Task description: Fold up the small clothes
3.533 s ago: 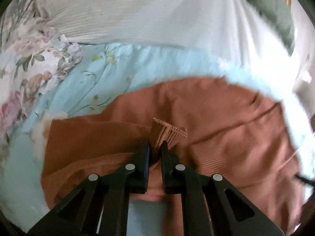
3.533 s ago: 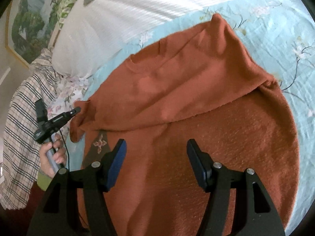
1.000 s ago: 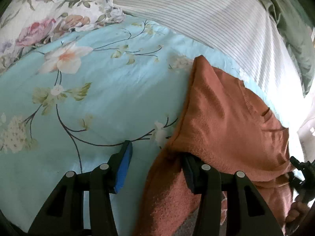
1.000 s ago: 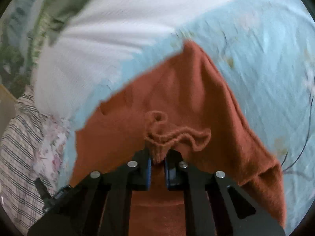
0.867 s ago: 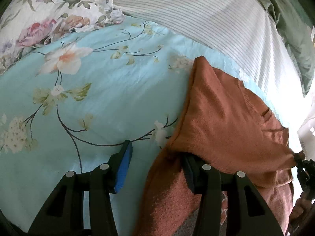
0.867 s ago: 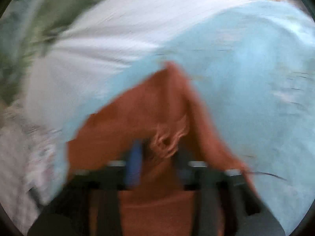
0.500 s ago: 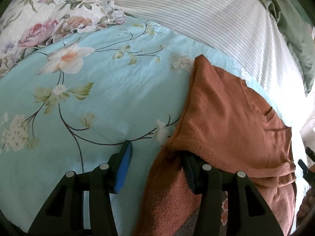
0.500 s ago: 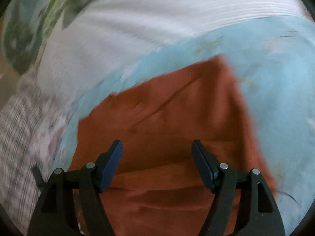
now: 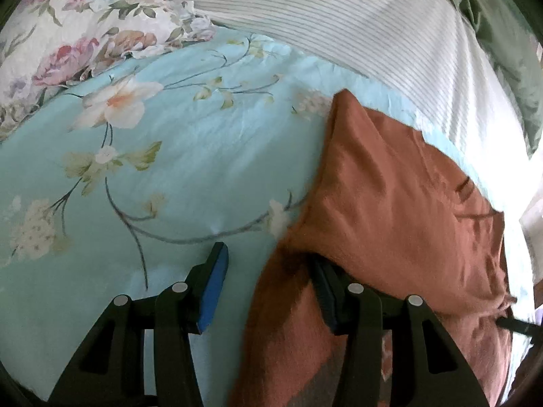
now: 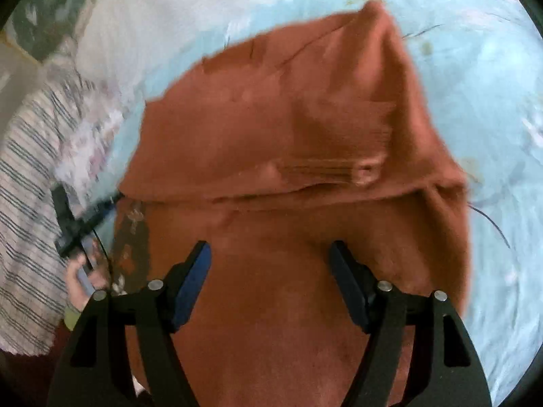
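Our right claw point(image 10: 268, 283): jaws just opened wide, empty above the rust sweater point(image 10: 305, 129). Our left claw point(image 9: 269, 283): half open, sweater edge between its jaws, unpinched.

The rust-brown sweater point(image 9: 400, 203) is a soft knit cloth, matt and faintly fuzzy, with a ribbed cuff point(image 10: 332, 168) lying on its folded part. The bed sheet point(image 9: 163, 176) under it is thin, smooth woven cloth with a slight sheen and fine creases. The striped pillow point(image 9: 356, 23) looks like corded cotton. The left gripper point(image 9: 268, 271) is matt black plastic with bright metal pins; its fingers point(image 9: 215, 278) carry blue pads, possibly rubber, though the view is too soft to tell.
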A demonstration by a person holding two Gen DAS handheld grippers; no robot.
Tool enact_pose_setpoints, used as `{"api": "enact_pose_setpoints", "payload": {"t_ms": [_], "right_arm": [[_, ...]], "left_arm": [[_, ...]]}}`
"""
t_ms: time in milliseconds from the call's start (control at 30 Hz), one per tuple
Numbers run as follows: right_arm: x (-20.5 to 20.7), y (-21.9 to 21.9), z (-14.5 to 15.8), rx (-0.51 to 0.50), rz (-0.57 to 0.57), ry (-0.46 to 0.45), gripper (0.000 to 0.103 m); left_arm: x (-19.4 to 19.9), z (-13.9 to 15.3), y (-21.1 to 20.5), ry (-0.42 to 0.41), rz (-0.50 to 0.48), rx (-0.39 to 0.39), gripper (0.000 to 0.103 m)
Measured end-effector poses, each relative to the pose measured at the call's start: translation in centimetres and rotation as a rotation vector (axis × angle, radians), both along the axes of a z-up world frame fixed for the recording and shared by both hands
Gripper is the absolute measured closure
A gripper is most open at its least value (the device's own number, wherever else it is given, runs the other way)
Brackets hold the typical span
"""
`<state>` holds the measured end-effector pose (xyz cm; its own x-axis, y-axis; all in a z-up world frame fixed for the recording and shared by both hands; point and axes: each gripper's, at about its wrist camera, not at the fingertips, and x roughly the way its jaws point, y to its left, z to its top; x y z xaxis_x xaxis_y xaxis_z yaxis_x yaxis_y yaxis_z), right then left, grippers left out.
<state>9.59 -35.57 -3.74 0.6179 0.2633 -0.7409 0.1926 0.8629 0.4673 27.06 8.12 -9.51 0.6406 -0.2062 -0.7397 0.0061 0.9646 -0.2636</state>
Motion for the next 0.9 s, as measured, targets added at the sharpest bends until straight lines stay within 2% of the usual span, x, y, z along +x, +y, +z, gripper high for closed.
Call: {"api": "enact_pose_setpoints", "payload": {"t_ms": [100,233,300,400,433,467,500,533,600,700,733,833,900], "right_arm": [[-0.8,-1.6,1.3,-0.021,-0.114,-0.087,0.03],[1.1,-3.4,2.7,-0.05,-0.208,-0.156,0.03],[3.0,-3.7,2.7,-0.108,-0.227,-0.14,0.03],[6.1,-4.0,1.0,-0.218,-0.23,-0.034,0.034],[6.6,-4.2,0.3,-0.241,-0.226,0.001,0.045],[7.0,-3.9,-0.2,-0.264,-0.214,0.026,0.05],[7.2,-3.4,0.0,-0.292,-0.203,0.024,0.071],[7.0,-3.0,0.3,-0.302,-0.192,0.008,0.098],[6.3,-3.1,1.6,-0.248,-0.184,-0.079,0.097],[6.0,-3.0,2.8,-0.302,-0.231,-0.138,0.097],[6.3,-3.2,2.5,-0.305,-0.235,-0.126,0.097],[7.3,-3.4,0.2,-0.313,-0.244,0.0,0.089],[6.0,-3.4,-0.2,-0.288,-0.254,-0.009,0.084]], "left_arm": [[-1.6,0.4,0.1,0.009,-0.036,-0.012,0.053],[-2.9,1.8,0.1,-0.009,-0.061,-0.004,0.052],[-2.8,2.7,0.1,-0.03,-0.065,-0.018,0.05],[-1.6,3.4,-0.7,-0.053,-0.061,0.019,0.048],[-1.2,3.1,-1.0,-0.049,-0.063,0.042,0.048],[-0.5,2.5,-1.5,-0.032,-0.065,0.076,0.048],[-0.1,2.0,-1.8,-0.016,-0.071,0.091,0.048],[0.3,1.2,-2.1,0.005,-0.081,0.098,0.048],[0.6,0.1,-2.5,0.032,-0.094,0.111,0.048],[0.6,-0.2,-2.7,0.023,-0.089,0.13,0.046],[0.7,-0.2,-2.7,0.023,-0.085,0.132,0.046],[0.9,-0.1,-2.8,0.026,-0.075,0.136,0.045],[0.8,0.0,-2.8,0.027,-0.076,0.141,0.045]]}}
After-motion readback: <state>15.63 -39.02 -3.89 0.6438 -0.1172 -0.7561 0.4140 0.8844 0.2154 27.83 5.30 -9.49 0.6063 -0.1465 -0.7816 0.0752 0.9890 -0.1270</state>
